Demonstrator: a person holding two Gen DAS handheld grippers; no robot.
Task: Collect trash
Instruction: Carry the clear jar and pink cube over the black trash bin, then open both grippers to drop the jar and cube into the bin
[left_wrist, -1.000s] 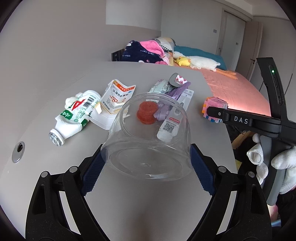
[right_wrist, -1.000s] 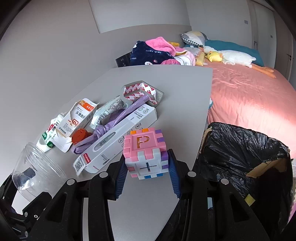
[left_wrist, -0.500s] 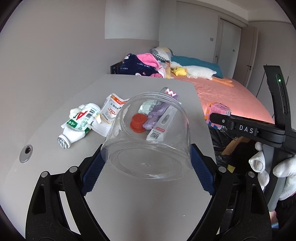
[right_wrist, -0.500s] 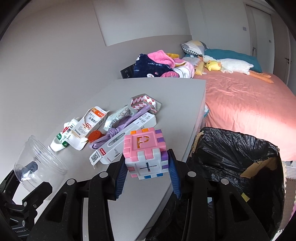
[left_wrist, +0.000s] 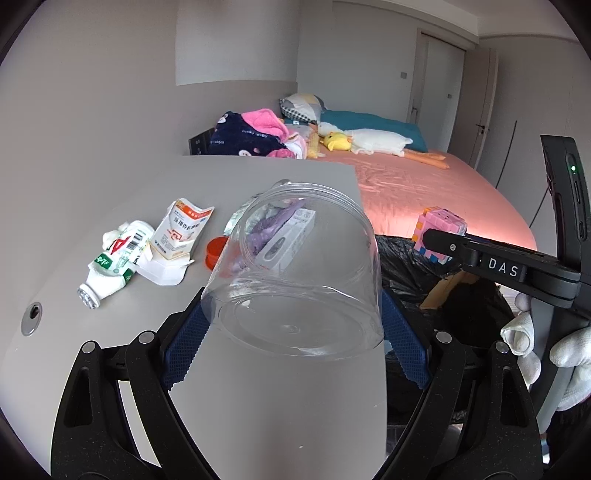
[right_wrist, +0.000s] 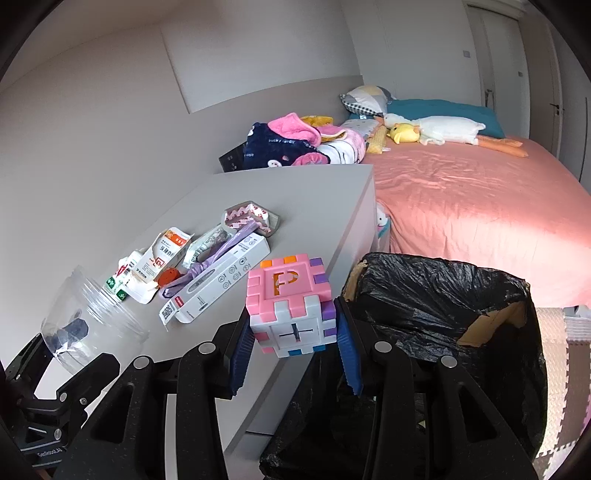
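Note:
My left gripper (left_wrist: 291, 328) is shut on a clear plastic jar (left_wrist: 295, 269), held lying on its side above the grey table (left_wrist: 258, 406); the jar also shows in the right wrist view (right_wrist: 92, 317). My right gripper (right_wrist: 293, 343) is shut on a pink and white puzzle cube (right_wrist: 291, 306), held at the table's right edge beside a bin lined with a black bag (right_wrist: 443, 332). The cube also shows in the left wrist view (left_wrist: 439, 232). On the table lie a crushed white bottle (left_wrist: 114, 262), a torn carton (left_wrist: 181, 232), an orange cap (left_wrist: 216, 251), a long white box (right_wrist: 218, 284) and a purple bag (right_wrist: 221, 251).
A pink bed (right_wrist: 480, 206) with a plush duck (right_wrist: 432, 133) and a pile of clothes (right_wrist: 295, 144) lies beyond the table. A round hole (left_wrist: 31, 317) sits in the table at the left. Foam floor mats (right_wrist: 569, 350) lie right of the bin.
Both grippers have risen and drawn back from the table with the jar and the cube. The bin has come further into the right wrist view.

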